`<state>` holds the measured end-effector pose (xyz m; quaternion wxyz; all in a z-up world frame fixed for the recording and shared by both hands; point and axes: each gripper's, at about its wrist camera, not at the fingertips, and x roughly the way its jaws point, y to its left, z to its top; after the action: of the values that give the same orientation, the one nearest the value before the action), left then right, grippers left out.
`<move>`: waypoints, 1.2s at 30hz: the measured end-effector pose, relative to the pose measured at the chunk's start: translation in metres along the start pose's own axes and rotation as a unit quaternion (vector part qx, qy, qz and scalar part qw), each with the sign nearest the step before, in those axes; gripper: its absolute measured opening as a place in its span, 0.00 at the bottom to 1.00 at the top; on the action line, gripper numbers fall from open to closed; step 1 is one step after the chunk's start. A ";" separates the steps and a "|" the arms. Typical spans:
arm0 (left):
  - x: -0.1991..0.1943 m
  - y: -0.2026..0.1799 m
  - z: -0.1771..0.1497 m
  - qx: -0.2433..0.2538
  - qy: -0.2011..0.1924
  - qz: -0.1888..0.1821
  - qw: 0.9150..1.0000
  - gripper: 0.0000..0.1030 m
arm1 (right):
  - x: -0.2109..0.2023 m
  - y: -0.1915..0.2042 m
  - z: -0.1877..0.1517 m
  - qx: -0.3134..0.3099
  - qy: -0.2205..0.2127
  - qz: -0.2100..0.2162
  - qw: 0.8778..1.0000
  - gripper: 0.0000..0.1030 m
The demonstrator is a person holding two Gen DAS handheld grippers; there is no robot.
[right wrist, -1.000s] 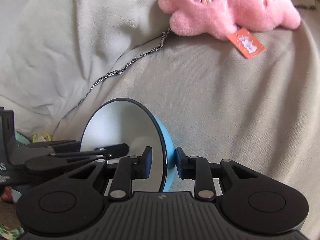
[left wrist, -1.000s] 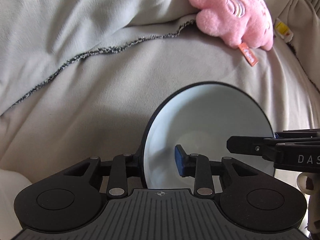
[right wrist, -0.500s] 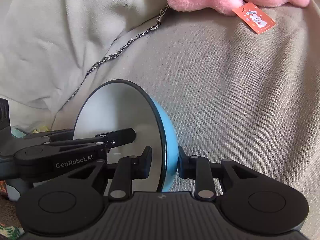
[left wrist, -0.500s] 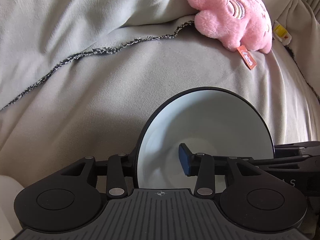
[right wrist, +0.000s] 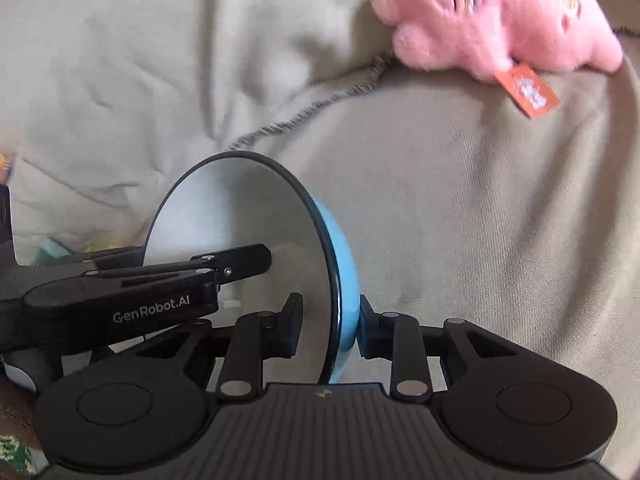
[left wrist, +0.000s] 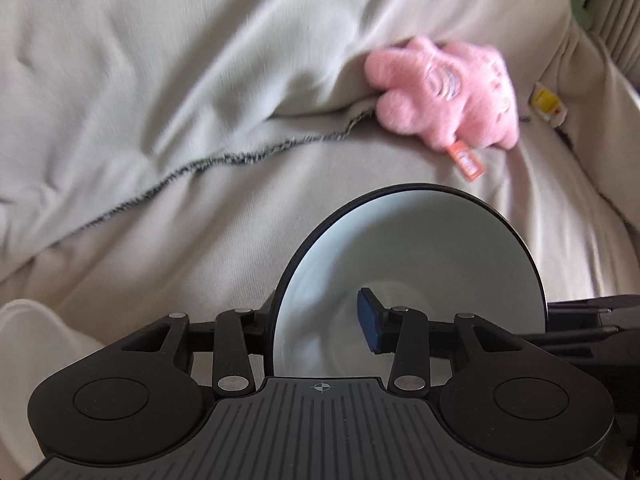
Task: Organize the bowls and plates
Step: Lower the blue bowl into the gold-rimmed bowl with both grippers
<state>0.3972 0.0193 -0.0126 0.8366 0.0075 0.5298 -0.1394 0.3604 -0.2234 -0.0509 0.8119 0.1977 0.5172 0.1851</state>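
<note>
Printed in white on the side of the left gripper (right wrist: 240, 264), low at the left of the right wrist view: "GenRobot.AI". Reaches in from the left with one finger inside the bowl (right wrist: 240, 220). In its own view, left gripper (left wrist: 316, 320) straddling the bowl's (left wrist: 420, 264) wall, blue pad inside, other finger hidden behind the rim; cannot tell whether pressing. Held up on edge above the grey-beige blanket (left wrist: 160, 120), near the cameras: pale white inside, thin black rim, sky-blue outside, opening turned leftward in the right wrist view. Right gripper (right wrist: 328, 320) clamped across the wall, inner finger in the hollow, outer finger touching the blue shell. Open, rumpled cloth to the left and far side of the bowl, crossed by a dark stitched hem. Farther right, well apart from the bowl, a pink plush toy (left wrist: 440, 92) lying on the blanket, with an orange tag (right wrist: 528, 90) whose print is too blurred to read. Beyond that, at the far right, a small yellow label (left wrist: 542, 100), unreadable.
</note>
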 end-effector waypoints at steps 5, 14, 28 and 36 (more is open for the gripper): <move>-0.047 -0.034 -0.020 0.020 0.005 -0.005 1.000 0.43 | -0.058 0.004 -0.014 -0.005 -0.024 0.014 1.000 0.27; -0.039 -0.076 -0.081 0.028 0.072 -0.019 0.997 0.39 | -0.095 -0.035 -0.086 0.006 -0.003 0.001 1.000 0.28; -0.008 -0.067 -0.110 0.024 0.103 0.010 0.994 0.22 | -0.052 -0.054 -0.124 0.003 0.015 -0.037 0.999 0.28; -0.003 -0.058 -0.098 -0.010 0.093 -0.004 0.996 0.21 | -0.045 -0.053 -0.117 -0.001 -0.009 -0.054 0.999 0.28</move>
<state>0.2952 -0.0203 -0.0449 0.7834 0.0100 0.6063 -0.1362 0.2407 -0.2767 -0.0889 0.8256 0.1709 0.5193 0.1396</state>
